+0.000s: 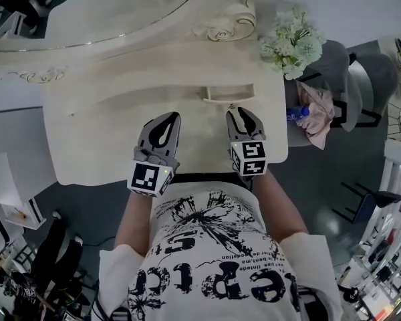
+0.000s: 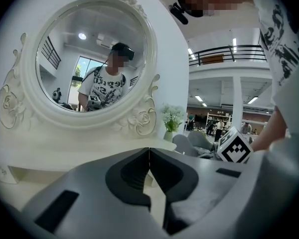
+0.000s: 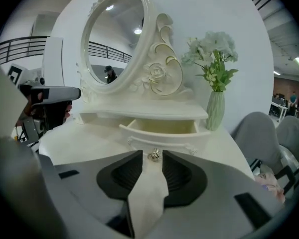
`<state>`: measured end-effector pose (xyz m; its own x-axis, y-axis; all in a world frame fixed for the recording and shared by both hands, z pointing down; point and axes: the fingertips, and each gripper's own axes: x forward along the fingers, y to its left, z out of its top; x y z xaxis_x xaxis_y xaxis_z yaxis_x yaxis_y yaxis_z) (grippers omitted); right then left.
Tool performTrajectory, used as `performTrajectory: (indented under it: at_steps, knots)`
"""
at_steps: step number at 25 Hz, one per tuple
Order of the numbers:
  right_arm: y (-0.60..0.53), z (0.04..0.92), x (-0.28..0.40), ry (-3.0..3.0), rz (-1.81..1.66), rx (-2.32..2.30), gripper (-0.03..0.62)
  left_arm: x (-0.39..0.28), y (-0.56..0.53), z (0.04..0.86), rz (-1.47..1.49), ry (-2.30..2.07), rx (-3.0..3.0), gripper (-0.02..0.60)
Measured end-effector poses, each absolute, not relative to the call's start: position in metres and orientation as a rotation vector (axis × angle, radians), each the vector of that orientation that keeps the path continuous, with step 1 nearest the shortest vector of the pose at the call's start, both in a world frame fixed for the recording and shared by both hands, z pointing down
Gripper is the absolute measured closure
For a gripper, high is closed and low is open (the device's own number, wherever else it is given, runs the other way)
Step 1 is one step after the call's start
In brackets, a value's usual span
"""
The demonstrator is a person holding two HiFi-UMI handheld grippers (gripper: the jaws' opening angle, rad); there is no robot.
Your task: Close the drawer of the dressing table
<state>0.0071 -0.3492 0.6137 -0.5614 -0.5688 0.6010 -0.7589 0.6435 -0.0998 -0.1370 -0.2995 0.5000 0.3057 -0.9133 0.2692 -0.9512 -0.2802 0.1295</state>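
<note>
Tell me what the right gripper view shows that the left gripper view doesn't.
Only the right gripper view: the drawer, pulled open, with its knob between the parted jaws of the right gripper. Only the left gripper view: the left gripper, jaws together with nothing between them, and the other gripper's marker cube. Both: the oval mirror and the vase of flowers.

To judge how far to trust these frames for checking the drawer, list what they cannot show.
- Drawer floor: right gripper view, hidden behind the drawer's own front.
- Drawer and knob: left gripper view, behind the shut left tongs.
- Mirror top: head view, cut off by the upper edge.
- Bottle label: head view, too small to read.
</note>
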Motion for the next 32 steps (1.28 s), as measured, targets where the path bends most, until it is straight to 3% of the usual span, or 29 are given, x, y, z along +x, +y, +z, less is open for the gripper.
performTrajectory:
  at_steps: [32]
  knots:
    - [-0.39,0.635,-0.009,-2.252,0.583,1.123,0.49,-0.158,-0.309,0.526,0.217,-1.635,2.233,0.563]
